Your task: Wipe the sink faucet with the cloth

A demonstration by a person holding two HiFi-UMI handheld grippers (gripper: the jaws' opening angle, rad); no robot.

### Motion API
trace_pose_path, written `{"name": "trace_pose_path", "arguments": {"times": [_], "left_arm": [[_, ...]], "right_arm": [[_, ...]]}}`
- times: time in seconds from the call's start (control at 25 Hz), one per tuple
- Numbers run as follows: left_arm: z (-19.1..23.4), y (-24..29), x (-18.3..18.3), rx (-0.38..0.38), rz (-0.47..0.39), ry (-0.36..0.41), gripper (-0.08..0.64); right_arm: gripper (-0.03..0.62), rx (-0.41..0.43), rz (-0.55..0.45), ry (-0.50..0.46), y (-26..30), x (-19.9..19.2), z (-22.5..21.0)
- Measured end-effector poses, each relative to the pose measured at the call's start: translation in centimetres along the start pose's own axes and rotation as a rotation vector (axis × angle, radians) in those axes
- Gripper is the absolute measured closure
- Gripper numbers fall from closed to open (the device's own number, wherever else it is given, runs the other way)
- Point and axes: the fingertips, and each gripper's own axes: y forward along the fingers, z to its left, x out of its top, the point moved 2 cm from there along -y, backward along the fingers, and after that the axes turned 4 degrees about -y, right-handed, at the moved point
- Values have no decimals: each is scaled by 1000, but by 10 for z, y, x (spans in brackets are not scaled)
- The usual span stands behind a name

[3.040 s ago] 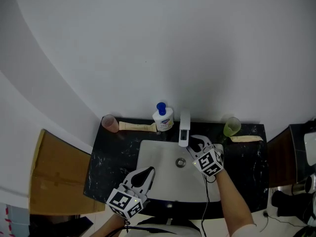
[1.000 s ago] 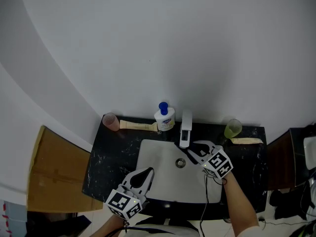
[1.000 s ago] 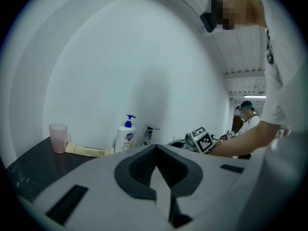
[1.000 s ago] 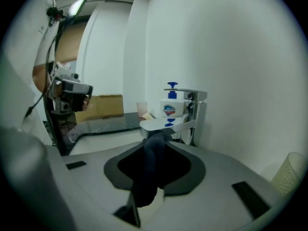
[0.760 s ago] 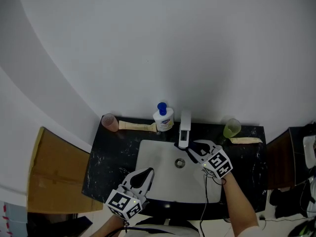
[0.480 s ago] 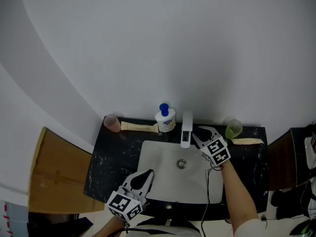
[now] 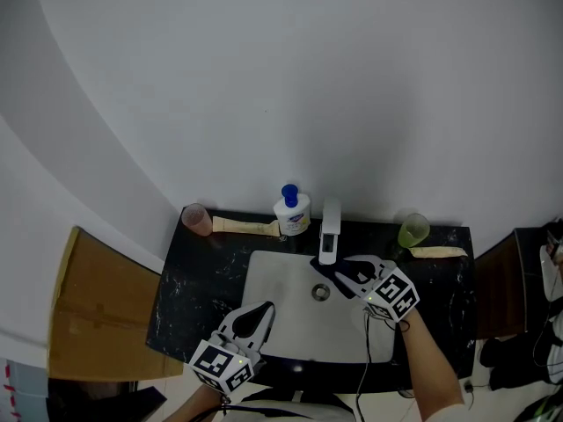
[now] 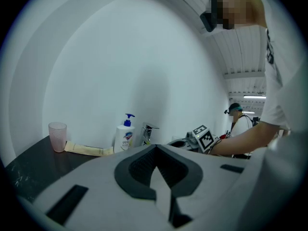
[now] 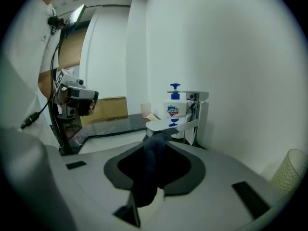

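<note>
Nearest, over the near left part of the sink (image 7: 281,284), the left tool (image 7: 260,309) is held idle. Its jaws are brought together with nothing between them. Farther in and to the right, over the basin, the right tool (image 7: 345,271) is clamped on the dark cloth (image 9: 148,170). The cloth is bunched between the jaws and sticks out past their tips toward the faucet (image 9: 202,117).

The wiping step is judged to be in hand, with the cloth placed at the near end of the spout or just under it. For the next move, the cloth would need to be pressed against the metal and drawn along the spout toward the upright column. The grip would need to be kept firm so that the fabric is not pulled free.

At the far edge of the bench (image 7: 198,280), a soap bottle (image 7: 290,211) is stood just left of the faucet. A pink cup (image 7: 195,220) is set farther left and a green cup (image 7: 412,229) to the right.

Whether the cloth actually touches the spout cannot be told. In the head view the cloth is reduced to a small dark patch, and the faucet's far side is hidden. The flat beige items laid beside the cups are too small to be identified.
</note>
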Motion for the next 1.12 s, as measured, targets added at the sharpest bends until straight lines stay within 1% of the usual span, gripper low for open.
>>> {"name": "trace_pose_path", "arguments": {"times": [0.04, 0.12, 0.28, 0.36, 0.48, 0.56, 0.64, 0.76, 0.84, 0.92, 1.0, 1.12], "left_arm": [[0, 0, 0, -1, 0, 0, 558], [0, 1, 1, -1, -1, 0, 558], [2, -1, 2, 9, -1, 3, 558], [3, -3, 2, 18, 0, 2, 558], [5, -6, 2, 29, 0, 3, 558], [6, -7, 2, 34, 0, 4, 558], [6, -7, 1, 34, 1, 3, 558], [5, -5, 0, 24, 2, 0, 558], [3, -3, 0, 16, 4, 0, 558], [1, -2, 4, 13, 7, 1, 558], [1, 0, 2, 5, 3, 1, 558], [1, -1, 2, 4, 1, 2, 558]], "right_arm": [[489, -5, 2, -5, 0, 0, -1], [489, -42, 12, -18, 3, 0, -11], [489, -176, 21, -26, 15, 6, -56], [489, -226, 30, -26, 21, 9, -77], [489, -254, 45, -31, 24, 10, -91], [489, -227, 39, -25, 23, 8, -83], [489, -154, 27, -13, 20, 6, -65], [489, -18, 24, -9, 12, 1, -28], [489, 33, 15, -11, 5, 1, -10], [489, 43, 3, -7, 0, 3, -3], [489, 32, 2, -5, 0, 3, -5], [489, -33, 23, -26, 7, 3, -23]]}}
